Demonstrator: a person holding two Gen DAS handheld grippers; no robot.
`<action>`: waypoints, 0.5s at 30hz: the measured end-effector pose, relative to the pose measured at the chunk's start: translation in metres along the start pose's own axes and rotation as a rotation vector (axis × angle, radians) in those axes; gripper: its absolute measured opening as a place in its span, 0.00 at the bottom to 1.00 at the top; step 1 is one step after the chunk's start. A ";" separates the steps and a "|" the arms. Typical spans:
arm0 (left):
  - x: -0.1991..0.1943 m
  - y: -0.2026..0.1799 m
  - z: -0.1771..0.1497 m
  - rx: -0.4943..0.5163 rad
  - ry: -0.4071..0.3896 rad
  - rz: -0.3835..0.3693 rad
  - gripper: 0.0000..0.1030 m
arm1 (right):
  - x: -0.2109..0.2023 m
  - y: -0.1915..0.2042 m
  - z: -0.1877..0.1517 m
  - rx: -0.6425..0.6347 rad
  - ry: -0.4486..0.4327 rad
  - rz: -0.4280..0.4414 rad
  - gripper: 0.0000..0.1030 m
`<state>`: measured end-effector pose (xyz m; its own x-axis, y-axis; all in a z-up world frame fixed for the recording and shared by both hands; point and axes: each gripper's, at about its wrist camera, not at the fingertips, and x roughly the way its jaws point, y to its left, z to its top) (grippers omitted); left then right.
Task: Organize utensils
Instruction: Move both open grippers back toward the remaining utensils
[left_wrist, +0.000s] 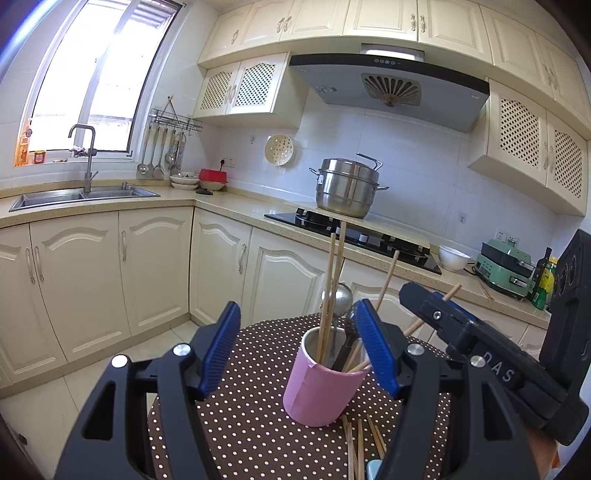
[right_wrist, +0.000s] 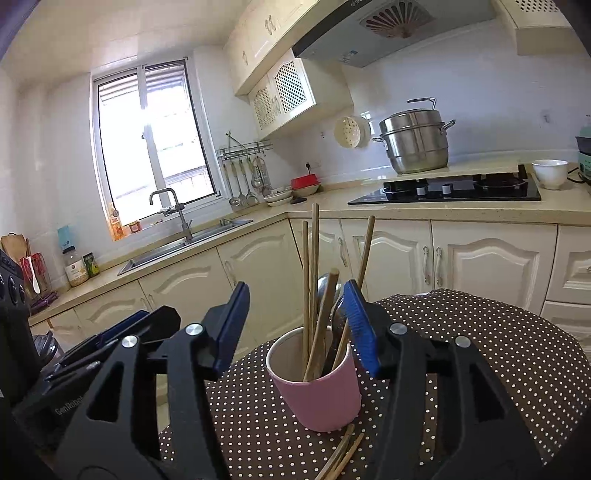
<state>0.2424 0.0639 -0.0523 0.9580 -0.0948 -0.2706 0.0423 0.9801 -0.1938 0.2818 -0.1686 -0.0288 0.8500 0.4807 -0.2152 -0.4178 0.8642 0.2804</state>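
A pink cup (left_wrist: 317, 391) (right_wrist: 325, 395) stands on a brown polka-dot tabletop (left_wrist: 251, 424) (right_wrist: 480, 332). Several wooden chopsticks (left_wrist: 332, 280) (right_wrist: 314, 258) and a metal spoon (left_wrist: 338, 295) (right_wrist: 325, 288) stand inside it. More loose chopsticks (left_wrist: 356, 443) (right_wrist: 340, 454) lie on the cloth in front of the cup. My left gripper (left_wrist: 295, 314) is open just short of the cup, and its pads touch nothing. My right gripper (right_wrist: 295, 295) is open too. One leaning chopstick rises between its pads, free of both. Each gripper shows at the edge of the other's view.
Behind the table runs an L-shaped counter with cream cabinets. On it are a black hob (left_wrist: 354, 232), a steel steamer pot (left_wrist: 347, 188), a white bowl (left_wrist: 452, 258) and a sink (left_wrist: 81, 194). A small light-blue object (left_wrist: 373, 469) lies by the loose chopsticks.
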 end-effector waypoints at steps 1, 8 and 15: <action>-0.003 -0.002 -0.001 0.006 0.005 -0.002 0.62 | -0.005 -0.001 0.000 0.000 -0.001 -0.005 0.52; -0.005 -0.016 -0.013 0.035 0.155 -0.027 0.63 | -0.036 -0.013 -0.006 0.011 0.017 -0.048 0.56; 0.014 -0.028 -0.052 0.079 0.406 -0.025 0.63 | -0.056 -0.035 -0.029 0.026 0.107 -0.100 0.60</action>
<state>0.2398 0.0258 -0.0998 0.7674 -0.1646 -0.6196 0.1015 0.9855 -0.1361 0.2395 -0.2219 -0.0543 0.8472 0.4069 -0.3416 -0.3231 0.9050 0.2767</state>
